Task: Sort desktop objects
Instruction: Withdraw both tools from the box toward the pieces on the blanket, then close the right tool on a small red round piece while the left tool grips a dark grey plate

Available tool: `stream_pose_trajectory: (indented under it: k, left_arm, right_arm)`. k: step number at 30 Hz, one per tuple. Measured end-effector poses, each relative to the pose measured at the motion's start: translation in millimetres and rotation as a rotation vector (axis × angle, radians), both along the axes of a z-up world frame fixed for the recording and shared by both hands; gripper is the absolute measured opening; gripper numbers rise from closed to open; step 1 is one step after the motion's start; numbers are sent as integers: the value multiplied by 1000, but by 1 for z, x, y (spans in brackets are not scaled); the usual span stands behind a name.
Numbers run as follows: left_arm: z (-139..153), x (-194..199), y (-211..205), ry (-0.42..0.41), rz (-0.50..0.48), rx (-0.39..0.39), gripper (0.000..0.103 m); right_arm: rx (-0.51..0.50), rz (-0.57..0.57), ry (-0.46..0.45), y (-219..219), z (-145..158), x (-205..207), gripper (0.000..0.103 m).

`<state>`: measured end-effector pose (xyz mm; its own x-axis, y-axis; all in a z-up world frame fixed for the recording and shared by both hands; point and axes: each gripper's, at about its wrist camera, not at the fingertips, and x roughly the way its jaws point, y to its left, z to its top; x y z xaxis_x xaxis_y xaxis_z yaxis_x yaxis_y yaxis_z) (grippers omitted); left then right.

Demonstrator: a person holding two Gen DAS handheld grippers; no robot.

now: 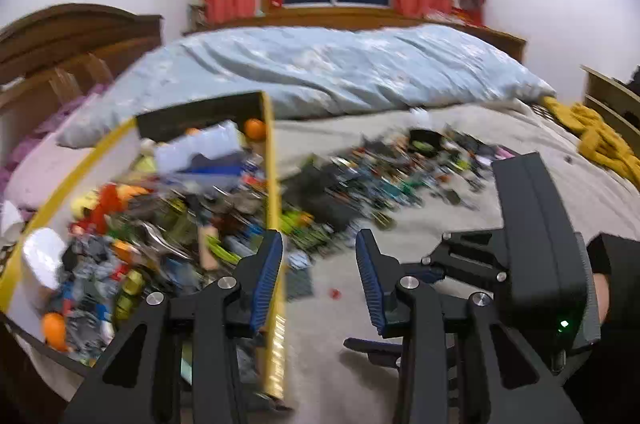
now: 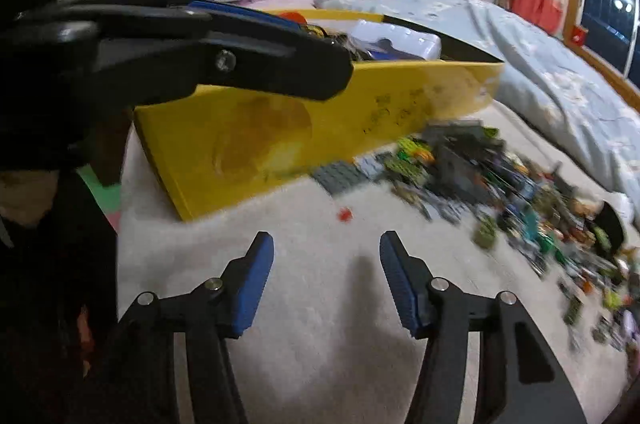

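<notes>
the sorting looked only partly done: the yellow box (image 1: 276, 184) on the bed (image 2: 320, 364) already held a deep jumble of small toy pieces, a clear plastic tub (image 1: 200, 144) and some orange balls (image 1: 255, 129), yet a long scatter of loose bricks (image 1: 400, 176) lay on the grey blanket beside it, so much seemed left to move. a single small red piece (image 2: 345, 214) sat apart from the heap, on bare blanket near the box's corner and ahead of the right gripper (image 2: 326, 278), which made it a likely next pick, though that was only a guess. that gripper's jaws stood about half open with nothing between them, just blanket. the left gripper (image 1: 319, 276) was likewise partly open and empty, its jaws straddling the box's near wall without pressing on it, one blue pad over the contents and the other over the blanket. the left wrist view looked down into the box and showed how full it was, and it also caught the right gripper's body and the person's hand (image 1: 600, 296) at its right edge. the right wrist view gave the box's yellow outer side and little of what was inside, but showed the left gripper reaching across above the box rim, a flat grey plate (image 2: 340, 176) by the box, and the red piece more plainly. both views were smeared by motion blur, so single bricks could not be told apart.
</notes>
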<state>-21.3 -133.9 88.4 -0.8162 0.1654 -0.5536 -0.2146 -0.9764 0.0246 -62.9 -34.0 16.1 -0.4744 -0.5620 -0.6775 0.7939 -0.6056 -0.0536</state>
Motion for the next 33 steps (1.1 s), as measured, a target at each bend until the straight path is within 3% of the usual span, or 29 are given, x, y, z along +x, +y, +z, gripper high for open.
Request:
stream_pose_trajectory:
  k: [2,3,4,7,11,14,15,17,19,20,23,27,31,33]
  left_arm:
    - [-1,-9,-6,-16,27,21,38]
    - [-3,-15,-9,-39,29,38,38]
    - [-3,-17,-9,-50,28,52,38]
    - [-2,-25,-7,-56,18,87,38]
    - [1,-29,9,-75,-58,27,38]
    - [-5,-32,28,-124,-181,-152,38]
    - [-12,-34,36,-164,-216,-259,38]
    - [-31,-34,56,-234,-314,-530,38]
    - [-55,-25,76,-284,-437,-868,40]
    - [-62,-23,81,-320,-485,-954,41]
    - [-77,-32,92,-483,-620,-1098,43]
    - [-109,-50,98,-621,-727,-1337,44]
    - [-118,-70,107,-759,-815,-1375,48]
    - [-117,-80,108,-779,-865,-1371,64]
  right_arm:
    - [-4,-24,-39,-6,-3,-18,55]
    - [-14,-28,-59,-8,-5,-25,45]
    - [-20,-26,-110,-10,-10,-36,27]
    - [-24,-44,-179,-9,-18,-47,6]
    - [-93,-116,-227,17,-12,-52,6]
    - [-141,-262,-255,71,-4,-45,6]
    - [-151,-312,-241,95,-1,-38,6]
    - [-171,-378,-234,131,4,-28,6]
    - [-224,-437,-236,163,15,-19,6]
    - [-238,-451,-232,172,19,-17,6]
    - [-224,-462,-189,187,31,-3,6]
    - [-216,-427,-163,188,44,8,6]
    - [-238,-392,-147,197,54,19,6]
    - [-242,-384,-151,201,55,21,6]
